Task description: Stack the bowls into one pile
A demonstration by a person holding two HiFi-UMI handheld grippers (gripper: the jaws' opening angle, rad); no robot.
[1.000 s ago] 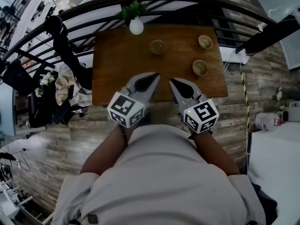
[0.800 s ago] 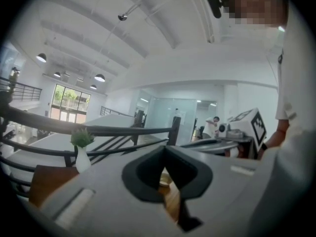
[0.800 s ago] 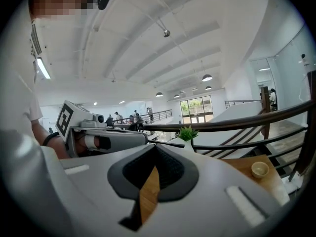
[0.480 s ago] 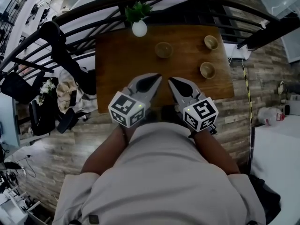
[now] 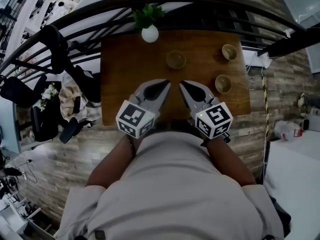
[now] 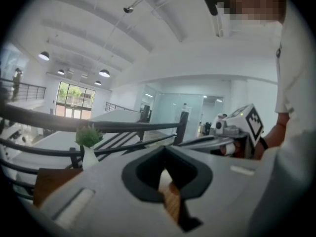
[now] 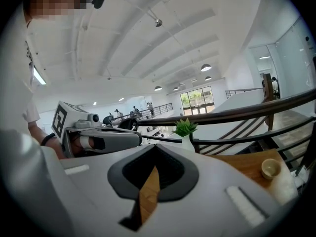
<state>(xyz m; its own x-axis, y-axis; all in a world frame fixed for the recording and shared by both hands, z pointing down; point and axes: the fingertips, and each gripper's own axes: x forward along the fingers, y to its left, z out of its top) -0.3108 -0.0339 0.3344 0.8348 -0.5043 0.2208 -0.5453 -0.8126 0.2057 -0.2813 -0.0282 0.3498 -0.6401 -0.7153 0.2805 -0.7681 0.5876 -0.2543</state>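
Left hand-held gripper, right hand-held gripper, both clenched empty, three bowls ahead, apart

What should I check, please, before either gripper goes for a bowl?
1. Bowls upright and apart on the table: ok; centre bowl, far-right bowl, near-right bowl.
2. Grippers empty: ok; nothing between the jaws of the left gripper or right gripper.
3. Jaws open for a grasp: not ok; both shut.
4. Vase clear of bowls: ok; it stands at the table's far edge.
5. Bowls empty inside: cannot tell; too small.
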